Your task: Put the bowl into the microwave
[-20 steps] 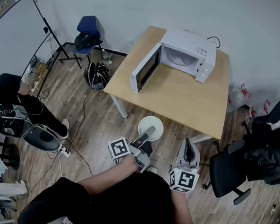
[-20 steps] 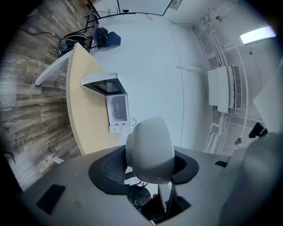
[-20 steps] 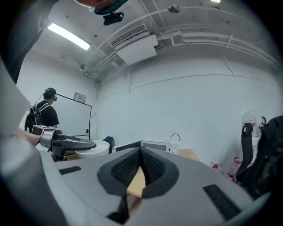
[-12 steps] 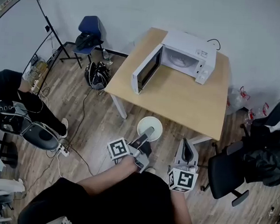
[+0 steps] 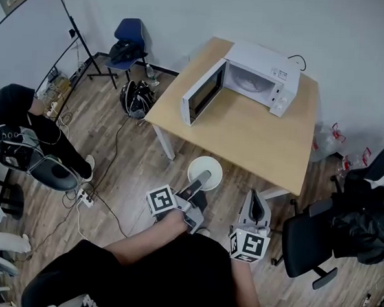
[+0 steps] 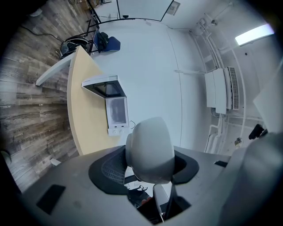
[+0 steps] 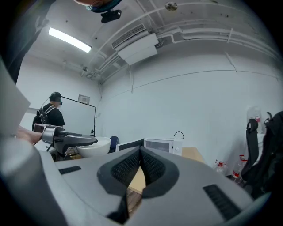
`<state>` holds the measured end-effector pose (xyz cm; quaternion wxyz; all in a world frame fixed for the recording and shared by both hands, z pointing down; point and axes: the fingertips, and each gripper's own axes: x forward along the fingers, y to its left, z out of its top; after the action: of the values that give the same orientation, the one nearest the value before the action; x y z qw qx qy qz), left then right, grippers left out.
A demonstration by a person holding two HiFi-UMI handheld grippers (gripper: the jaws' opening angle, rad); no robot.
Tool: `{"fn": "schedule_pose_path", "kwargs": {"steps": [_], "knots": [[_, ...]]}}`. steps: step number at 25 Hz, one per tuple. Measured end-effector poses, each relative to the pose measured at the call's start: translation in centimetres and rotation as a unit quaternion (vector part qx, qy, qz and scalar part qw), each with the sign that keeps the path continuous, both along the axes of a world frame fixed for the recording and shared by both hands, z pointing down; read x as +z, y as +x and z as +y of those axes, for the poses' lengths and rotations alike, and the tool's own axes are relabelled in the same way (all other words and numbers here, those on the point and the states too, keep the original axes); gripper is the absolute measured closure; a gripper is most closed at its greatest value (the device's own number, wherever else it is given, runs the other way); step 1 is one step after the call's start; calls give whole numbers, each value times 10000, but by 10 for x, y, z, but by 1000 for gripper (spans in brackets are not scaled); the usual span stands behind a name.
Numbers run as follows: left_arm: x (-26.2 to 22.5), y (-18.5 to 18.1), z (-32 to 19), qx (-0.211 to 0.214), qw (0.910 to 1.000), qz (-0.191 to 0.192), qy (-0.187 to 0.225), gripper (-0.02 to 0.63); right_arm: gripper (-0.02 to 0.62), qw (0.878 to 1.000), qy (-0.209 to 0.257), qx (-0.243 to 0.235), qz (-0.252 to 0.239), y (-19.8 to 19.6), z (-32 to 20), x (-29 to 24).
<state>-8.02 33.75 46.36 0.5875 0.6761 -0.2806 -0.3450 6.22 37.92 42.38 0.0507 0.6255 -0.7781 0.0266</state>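
Note:
A white bowl (image 5: 205, 169) hangs in the air just short of the wooden table's (image 5: 245, 136) near edge, with my left gripper (image 5: 202, 181) shut on its rim. In the left gripper view the bowl (image 6: 150, 148) fills the space between the jaws. The white microwave (image 5: 260, 74) stands at the table's far side with its door (image 5: 201, 93) swung open to the left. My right gripper (image 5: 257, 200) is level with the left one on its right, jaws pressed together and holding nothing. The right gripper view shows the bowl (image 7: 93, 148) at left and the microwave (image 7: 161, 145) ahead.
A black office chair (image 5: 316, 238) draped with dark clothing stands to the right of the table. A blue chair (image 5: 129, 39) and a dark bag (image 5: 137, 99) are at the far left. A seated person (image 5: 24, 133) and floor cables (image 5: 92, 195) are on the left.
The head view has drifted slightly. The bowl and both grippers keep almost the same places in front of the table.

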Motion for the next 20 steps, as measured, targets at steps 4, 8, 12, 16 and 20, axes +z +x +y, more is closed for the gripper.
{"fn": "schedule_pose_path", "kwargs": {"steps": [4,8,12,16,20], "knots": [[3,2,5,-58,10000,-32,0,382,535,9999,-26,-97,-86,-2,6,10],[9,0,5,-60,9999,-21,-109,382,535,9998,-107,-113,-108,-4,4,18],[17,-1,-7,-84,9998,-23,-200,382,535,9998,-157,-87,-74,0,-7,21],[24,9,-32,40,9998,-82,-195,382,535,9997,-254,46,-33,11,-24,28],[30,19,-62,141,9995,-64,-268,382,535,9994,-299,136,59,18,-52,28]]}}
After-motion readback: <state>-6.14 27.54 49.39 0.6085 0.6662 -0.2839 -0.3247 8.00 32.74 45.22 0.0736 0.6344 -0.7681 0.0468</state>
